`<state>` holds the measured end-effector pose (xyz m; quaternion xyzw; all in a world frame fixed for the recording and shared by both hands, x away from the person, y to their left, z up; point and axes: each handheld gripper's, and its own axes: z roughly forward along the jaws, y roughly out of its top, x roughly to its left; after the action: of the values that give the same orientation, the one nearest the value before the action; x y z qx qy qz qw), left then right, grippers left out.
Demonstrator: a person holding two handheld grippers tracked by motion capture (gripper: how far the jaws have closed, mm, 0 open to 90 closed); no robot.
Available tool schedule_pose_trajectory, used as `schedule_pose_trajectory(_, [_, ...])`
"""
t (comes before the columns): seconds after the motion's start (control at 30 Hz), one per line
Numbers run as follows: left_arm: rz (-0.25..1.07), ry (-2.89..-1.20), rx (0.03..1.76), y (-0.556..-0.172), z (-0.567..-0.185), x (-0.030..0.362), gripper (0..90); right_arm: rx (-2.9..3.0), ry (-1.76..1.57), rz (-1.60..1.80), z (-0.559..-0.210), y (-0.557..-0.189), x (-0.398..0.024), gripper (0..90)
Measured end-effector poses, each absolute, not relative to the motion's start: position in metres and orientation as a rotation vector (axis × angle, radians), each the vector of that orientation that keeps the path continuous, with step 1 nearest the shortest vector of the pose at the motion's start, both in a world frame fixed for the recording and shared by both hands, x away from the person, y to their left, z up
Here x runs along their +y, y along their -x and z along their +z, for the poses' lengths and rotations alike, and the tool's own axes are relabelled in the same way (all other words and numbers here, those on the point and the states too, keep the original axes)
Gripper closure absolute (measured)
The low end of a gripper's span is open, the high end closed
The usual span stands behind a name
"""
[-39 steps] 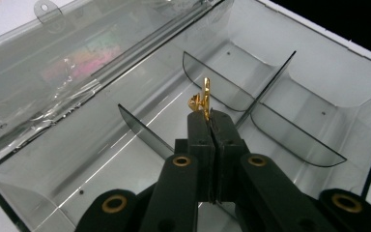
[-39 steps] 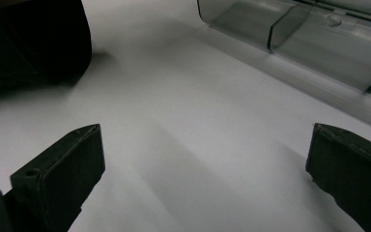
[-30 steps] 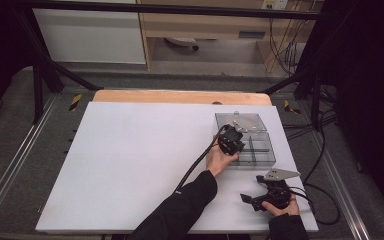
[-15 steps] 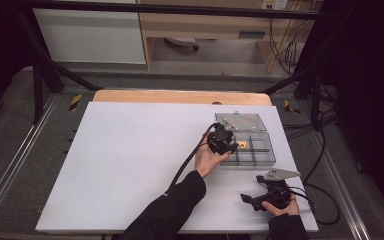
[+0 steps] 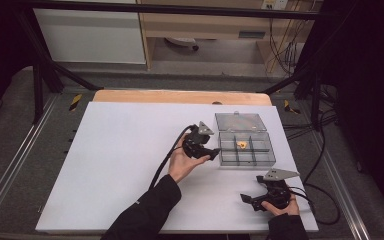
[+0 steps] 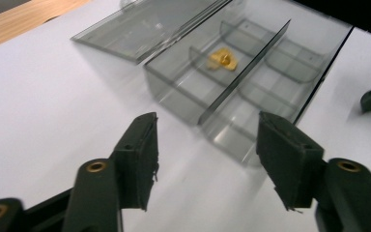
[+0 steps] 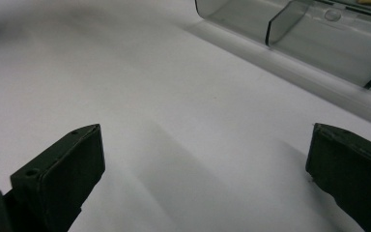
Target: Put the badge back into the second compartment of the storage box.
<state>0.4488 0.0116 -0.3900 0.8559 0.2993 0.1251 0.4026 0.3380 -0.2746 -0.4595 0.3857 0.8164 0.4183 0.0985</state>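
Smoky clear plastic compartment box (image 5: 244,148), lid open, sits right of frame centre, holding one small yellow piece (image 5: 241,145). The left gripper (image 5: 207,152), wide open and empty, hovers beside it; a nudge could slide the box. The right gripper (image 5: 250,201), lower right, gapes empty.

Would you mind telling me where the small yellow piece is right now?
In the high view, the small yellow piece lies in a middle compartment of the open clear organizer box, right of the left gripper.

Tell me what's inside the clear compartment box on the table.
The clear box, its lid open, holds one small yellow piece in a middle compartment. The other compartments look empty through the plastic; nothing is covered.
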Motion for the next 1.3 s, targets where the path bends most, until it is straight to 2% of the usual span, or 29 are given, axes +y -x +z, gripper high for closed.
schedule_pose_trajectory(0.5, [0.337, -2.144, 0.861, -0.421, -0.405, 0.105, 20.5, 2.414, -1.143, 1.232, -0.46, -0.338, -0.275, 0.6])
schedule_pose_trajectory(0.77, [0.41, -2.127, 0.92, -0.399, -0.415, 0.155, 8.9, 2.412, -1.15, 1.23, -0.46, -0.339, -0.275, 0.6])
schedule_pose_trajectory(0.9, [0.45, -2.12, 0.958, -0.387, -0.422, 0.179, 7.1, 2.409, -1.153, 1.232, -0.46, -0.339, -0.274, 0.6])
schedule_pose_trajectory(1.3, [0.442, -2.066, 1.027, -0.353, -0.443, 0.239, 6.5, 2.408, -1.159, 1.214, -0.46, -0.339, -0.275, 0.6])
